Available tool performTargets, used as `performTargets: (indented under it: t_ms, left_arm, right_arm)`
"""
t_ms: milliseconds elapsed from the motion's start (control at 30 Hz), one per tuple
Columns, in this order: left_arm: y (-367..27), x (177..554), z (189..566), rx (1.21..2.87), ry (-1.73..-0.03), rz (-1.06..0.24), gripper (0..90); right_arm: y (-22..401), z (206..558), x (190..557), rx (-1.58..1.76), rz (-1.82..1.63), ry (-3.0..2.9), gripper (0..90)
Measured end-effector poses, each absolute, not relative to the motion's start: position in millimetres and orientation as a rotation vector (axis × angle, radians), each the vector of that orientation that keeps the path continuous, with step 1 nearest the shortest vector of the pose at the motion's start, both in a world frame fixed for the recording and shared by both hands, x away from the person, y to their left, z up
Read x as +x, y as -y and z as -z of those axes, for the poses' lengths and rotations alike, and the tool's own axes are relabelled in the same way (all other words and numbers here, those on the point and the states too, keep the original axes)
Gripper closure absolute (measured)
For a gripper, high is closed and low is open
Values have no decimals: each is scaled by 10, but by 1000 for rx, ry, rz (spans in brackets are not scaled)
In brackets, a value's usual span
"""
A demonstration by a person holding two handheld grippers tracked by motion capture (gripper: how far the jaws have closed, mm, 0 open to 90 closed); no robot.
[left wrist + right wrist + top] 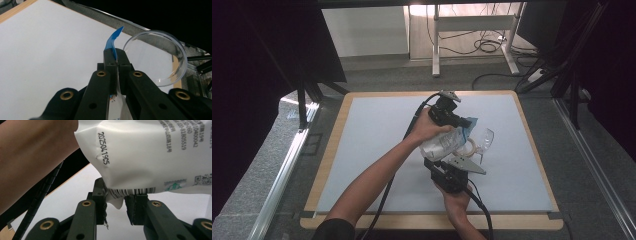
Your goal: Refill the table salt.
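Observation:
A white printed pouch (443, 143) with a blue top edge (113, 40) hangs tilted above the middle of the table. My left gripper (461, 122) is shut on that blue edge, its jaws (116, 53) pressed together around it. From below, my right gripper (451, 166) is open: the pouch's lower corner (117, 200) sits in the gap between its jaws (116, 192), touching the left one. The pouch's printed side (140, 152) looms over them. A clear round dish (486, 136) sits just right of the pouch, beyond the left jaws (155, 57).
A white mat (377, 150) covers the wood-edged table (337, 125). Black cables (384, 200) trail from both grippers toward the front edge. The left forearm (32, 157) crosses close beside the pouch. Desk legs (436, 45) and dark stands are on the floor behind.

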State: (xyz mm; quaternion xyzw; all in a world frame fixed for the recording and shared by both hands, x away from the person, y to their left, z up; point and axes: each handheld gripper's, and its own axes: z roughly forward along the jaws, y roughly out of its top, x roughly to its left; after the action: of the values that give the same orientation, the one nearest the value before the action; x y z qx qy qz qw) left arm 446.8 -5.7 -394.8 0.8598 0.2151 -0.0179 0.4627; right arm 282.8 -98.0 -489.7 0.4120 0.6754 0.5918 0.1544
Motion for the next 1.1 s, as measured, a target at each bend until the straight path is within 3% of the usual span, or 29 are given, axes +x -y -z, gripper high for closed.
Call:
performTargets:
  t_ms: [1100]
  left_arm:
    - [44, 4453, 3936, 2128, -535, 38, 900]
  right_arm:
    - [945, 4891, 2832, 1178, -1717, -1932, 721]
